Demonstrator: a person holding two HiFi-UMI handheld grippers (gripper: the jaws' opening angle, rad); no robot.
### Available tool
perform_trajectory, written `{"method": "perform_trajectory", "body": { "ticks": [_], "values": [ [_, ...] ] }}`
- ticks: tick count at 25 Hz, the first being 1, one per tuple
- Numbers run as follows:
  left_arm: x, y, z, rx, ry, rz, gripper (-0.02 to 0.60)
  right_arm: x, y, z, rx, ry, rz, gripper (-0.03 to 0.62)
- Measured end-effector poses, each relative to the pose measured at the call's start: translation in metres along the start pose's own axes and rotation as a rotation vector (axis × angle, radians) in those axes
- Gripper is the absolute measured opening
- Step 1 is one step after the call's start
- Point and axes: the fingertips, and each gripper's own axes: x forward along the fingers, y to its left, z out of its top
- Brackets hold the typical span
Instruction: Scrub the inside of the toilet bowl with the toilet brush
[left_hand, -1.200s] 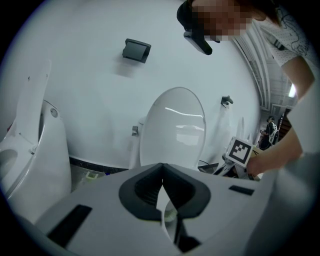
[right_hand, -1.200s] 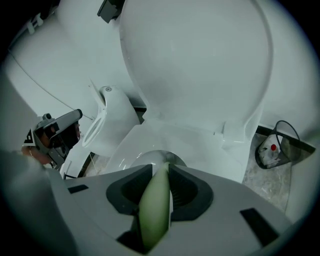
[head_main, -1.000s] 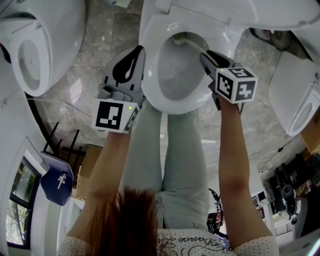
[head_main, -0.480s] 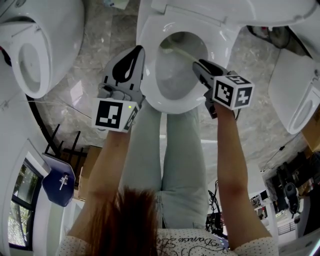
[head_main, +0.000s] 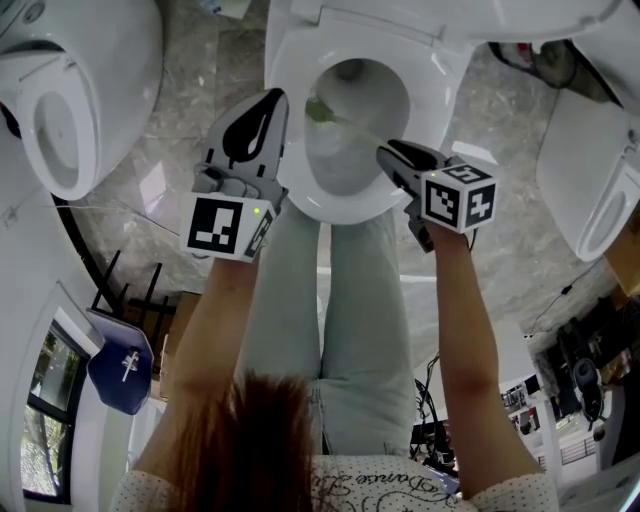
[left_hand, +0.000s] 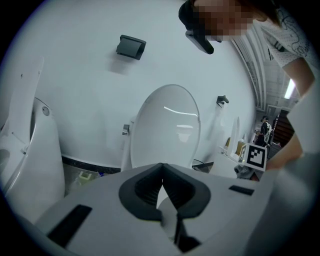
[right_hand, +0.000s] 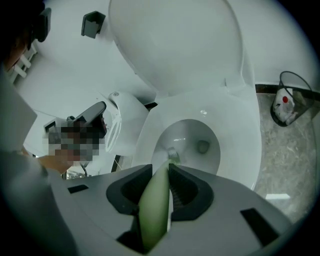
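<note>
- The toilet bowl (head_main: 375, 95) is presenting an oval opening framed by a broad, smooth white seat (head_main: 285, 60). The lid (right_hand: 175, 45) is standing raised behind it.
- Two neighbouring toilets (head_main: 100, 60) (head_main: 590, 180) are flanking it, with strips of veined grey stone floor (head_main: 200, 85) between them.
- The right gripper (head_main: 390, 155) is reaching over the near right rim, its dark ribbed jaws clamping the smooth pale-green handle of the toilet brush (head_main: 340, 122).
- The brush's long axis is running diagonally from the gripper toward the far left of the bowl. Its bristle head (right_hand: 173, 155) is pointing down against the left inner wall, leaving open basin toward the drain (right_hand: 202, 146).
- The left gripper (head_main: 268, 105) is hovering just beside the seat's left outer edge, jaws pressed together and gripping nothing.
</note>
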Motion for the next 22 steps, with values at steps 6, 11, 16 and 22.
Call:
{"method": "perform_trajectory", "body": {
  "ticks": [6, 11, 16, 22],
  "values": [
    [0.002, -0.005, 0.003, 0.011, 0.004, -0.009, 0.003, -0.006, 0.0, -0.012, 0.055, 0.026, 0.035, 0.115],
    [0.004, -0.005, 0.005, 0.01, 0.005, -0.018, 0.003, -0.012, 0.004, -0.025, 0.078, 0.078, 0.077, 0.114],
    [0.004, -0.006, 0.004, 0.014, 0.007, -0.021, 0.003, -0.023, 0.007, -0.041, 0.067, 0.167, 0.123, 0.114],
    [0.003, -0.007, 0.002, 0.015, 0.014, -0.02, 0.003, -0.032, 0.013, -0.054, -0.032, 0.255, 0.116, 0.115]
  ]
}}
